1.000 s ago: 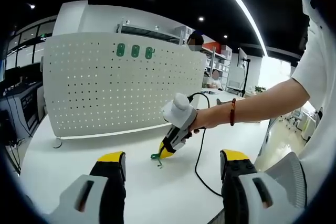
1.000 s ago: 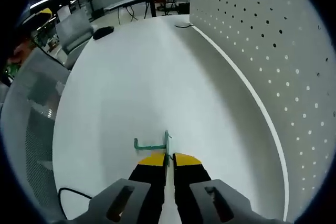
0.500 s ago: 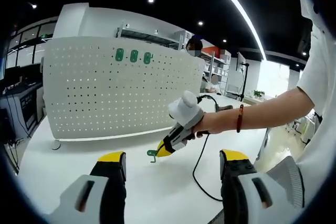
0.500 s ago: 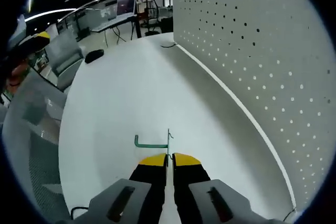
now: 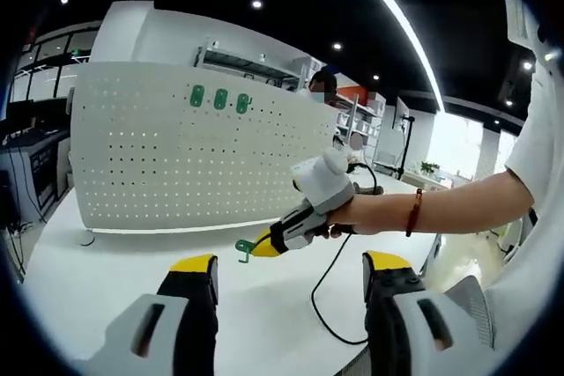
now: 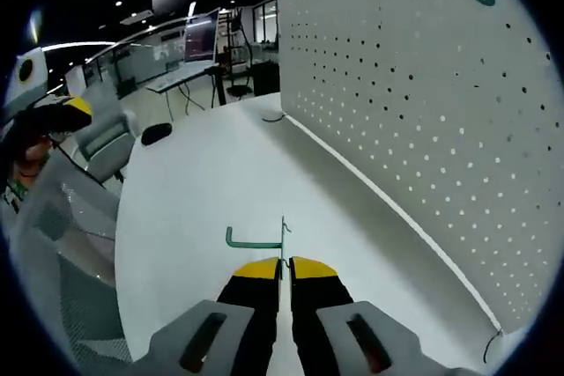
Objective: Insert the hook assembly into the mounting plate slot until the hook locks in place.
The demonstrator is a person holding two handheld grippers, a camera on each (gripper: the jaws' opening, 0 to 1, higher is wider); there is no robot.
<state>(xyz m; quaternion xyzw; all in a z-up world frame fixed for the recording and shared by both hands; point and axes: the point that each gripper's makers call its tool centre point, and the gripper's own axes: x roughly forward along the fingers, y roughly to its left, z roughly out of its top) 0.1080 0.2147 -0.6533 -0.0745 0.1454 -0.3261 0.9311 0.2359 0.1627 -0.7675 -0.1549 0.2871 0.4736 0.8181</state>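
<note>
**Hook carried toward the pegboard**

The green hook [image 6: 256, 237] is pinched between the yellow tips of the right gripper [image 6: 282, 269], its flat back plate held in the clenched jaws and its curved arm pointing to the left of the right gripper view. In the left gripper view the same hook [image 5: 244, 248] hangs clear above the white table [image 5: 106, 270], with the right gripper [image 5: 264, 245] and the person's hand [image 5: 339, 216] behind it. The white pegboard [image 6: 414, 112] stands upright at the table's far side (three green hooks [image 5: 219, 99] already sit in its top rows). The left gripper [image 5: 286, 275] hovers low with its jaws spread wide and nothing between them.

The step in hand appears to be transport: the hook is lifted but well apart from the board. The next move likely calls for turning the back plate to face the board, aligning it with free holes beside the mounted hooks, and pressing until it seats.
</note>
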